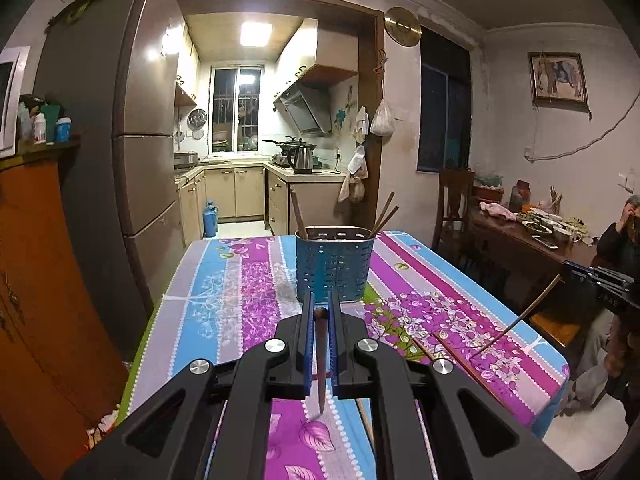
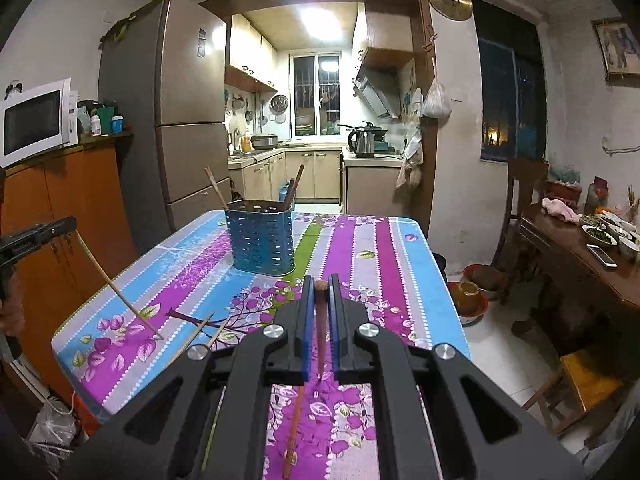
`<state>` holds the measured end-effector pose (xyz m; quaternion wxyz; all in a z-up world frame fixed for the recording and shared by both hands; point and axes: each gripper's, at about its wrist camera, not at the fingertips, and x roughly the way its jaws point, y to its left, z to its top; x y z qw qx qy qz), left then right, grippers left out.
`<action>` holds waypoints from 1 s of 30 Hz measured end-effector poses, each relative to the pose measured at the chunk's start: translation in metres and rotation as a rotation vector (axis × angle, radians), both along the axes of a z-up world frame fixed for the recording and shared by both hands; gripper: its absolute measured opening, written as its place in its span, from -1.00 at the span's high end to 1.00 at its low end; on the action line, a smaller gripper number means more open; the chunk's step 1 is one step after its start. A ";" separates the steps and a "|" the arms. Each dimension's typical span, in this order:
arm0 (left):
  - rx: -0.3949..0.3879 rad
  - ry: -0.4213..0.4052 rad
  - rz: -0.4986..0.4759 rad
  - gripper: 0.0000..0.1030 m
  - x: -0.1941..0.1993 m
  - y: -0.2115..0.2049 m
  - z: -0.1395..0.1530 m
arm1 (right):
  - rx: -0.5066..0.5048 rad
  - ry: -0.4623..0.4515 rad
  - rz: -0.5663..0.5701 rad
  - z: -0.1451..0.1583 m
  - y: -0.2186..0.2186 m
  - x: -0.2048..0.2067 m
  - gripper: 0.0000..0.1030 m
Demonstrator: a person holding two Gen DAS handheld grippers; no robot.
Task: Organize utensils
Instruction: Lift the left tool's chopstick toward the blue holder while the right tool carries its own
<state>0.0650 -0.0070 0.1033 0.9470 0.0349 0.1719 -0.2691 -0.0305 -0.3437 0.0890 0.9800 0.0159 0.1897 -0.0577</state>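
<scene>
On the flowered tablecloth [image 1: 248,280] seen from the left wrist, a blue perforated utensil holder [image 1: 334,266] is set straight ahead of the left gripper [image 1: 320,312], with several brown chopsticks [image 1: 384,212] leaning out of its top. The left gripper is closed tight on a dark brown chopstick [image 1: 321,360], which is pinched between the blue pads and hangs point-down over the cloth. To the right, a thin pale stick [image 1: 516,320] is held at a slant by the right gripper [image 1: 568,270], its lower tip at the cloth beside two loose chopsticks [image 1: 452,348] lying flat. A brown fridge [image 1: 132,120] and an orange cabinet [image 1: 36,264] are seen at the left, and a dining table crowded with dishes [image 1: 540,228] at the far right. From the right wrist, the same holder [image 2: 260,240] is found ahead and slightly left, nothing being placed between it and the jaws. The right gripper [image 2: 320,288] is clamped on its own dark chopstick [image 2: 320,332]. Another reddish chopstick [image 2: 294,428] is seen lying on the cloth below. At the left edge, the left gripper [image 2: 68,226] is seen with a pale stick [image 2: 116,284] slanting down to the cloth, near two short sticks [image 2: 204,330]. A white microwave [image 2: 36,120] is set on the cabinet.
</scene>
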 end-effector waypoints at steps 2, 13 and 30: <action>0.008 0.003 -0.004 0.85 0.005 -0.004 0.003 | -0.004 0.005 0.012 0.003 0.001 0.004 0.90; 0.023 0.001 -0.027 0.85 0.017 -0.022 0.010 | -0.057 0.011 0.079 0.017 0.016 0.026 0.90; 0.024 -0.026 -0.058 0.85 0.024 -0.038 0.023 | -0.059 -0.019 0.110 0.041 0.020 0.037 0.90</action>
